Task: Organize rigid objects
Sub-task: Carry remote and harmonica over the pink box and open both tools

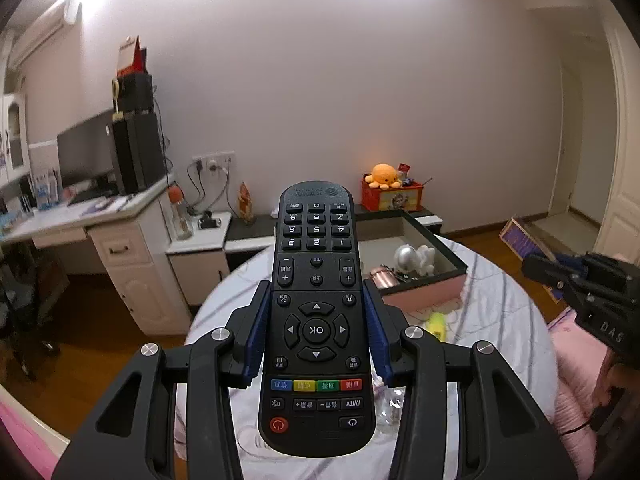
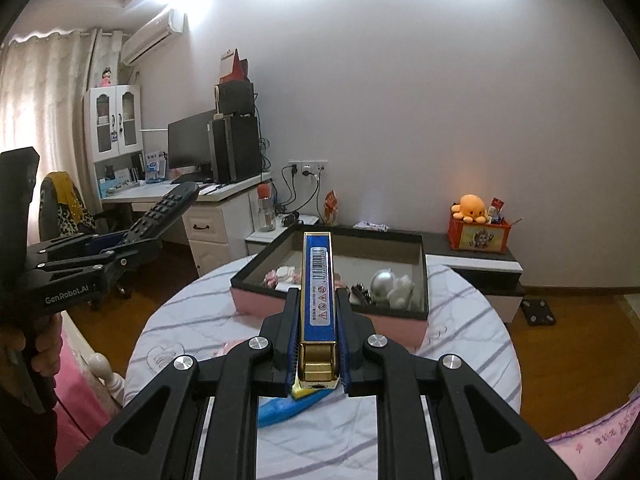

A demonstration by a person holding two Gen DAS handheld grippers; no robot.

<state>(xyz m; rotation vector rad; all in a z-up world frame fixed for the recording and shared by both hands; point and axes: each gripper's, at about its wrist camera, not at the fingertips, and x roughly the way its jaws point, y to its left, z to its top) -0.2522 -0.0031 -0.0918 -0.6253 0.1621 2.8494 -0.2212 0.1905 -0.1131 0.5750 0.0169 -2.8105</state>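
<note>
My left gripper (image 1: 316, 300) is shut on a black remote control (image 1: 316, 312), held upright above the round table; the remote also shows in the right wrist view (image 2: 160, 216). My right gripper (image 2: 318, 300) is shut on a long blue and gold box (image 2: 319, 296), held just in front of the open pink box with a dark rim (image 2: 256, 268). That box (image 1: 444, 248) holds a silver ball (image 2: 382, 282), a white figure (image 2: 402, 290) and other small items.
The round table has a striped white cloth (image 2: 192, 320). A blue and yellow object (image 2: 280, 408) and a yellow-green item (image 1: 436, 322) lie on it. A desk with monitor (image 2: 188, 148) stands at left. A low shelf with an orange plush (image 2: 472, 208) stands behind.
</note>
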